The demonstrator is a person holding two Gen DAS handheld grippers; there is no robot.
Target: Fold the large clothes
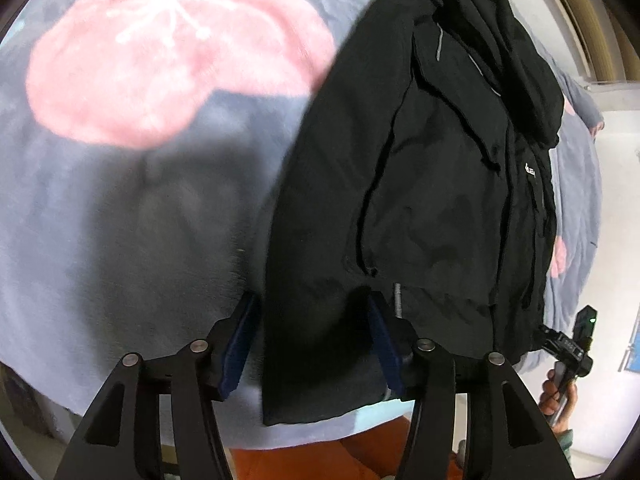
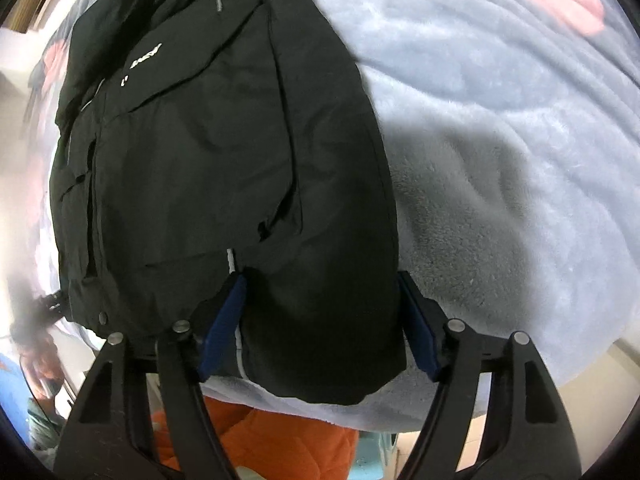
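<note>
Left gripper (image 1: pixel 316 344) spread, straddling hem | right gripper (image 2: pixel 320 320) spread, likewise unclenched | black jacket (image 1: pixel 432 184) on grey-pink blanket (image 1: pixel 120 200) | sides seemingly folded inward; lengthwise fold from hem remains

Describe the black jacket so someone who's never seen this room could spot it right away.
Start at the bed, covered by a fluffy grey-blue blanket printed with big pink flowers. Lying flat on it near the front edge is the black jacket, sleeves folded in over its body. It is the only dark item on the pale blanket, marked by thin grey reflective strips and a small white chest logo.
</note>
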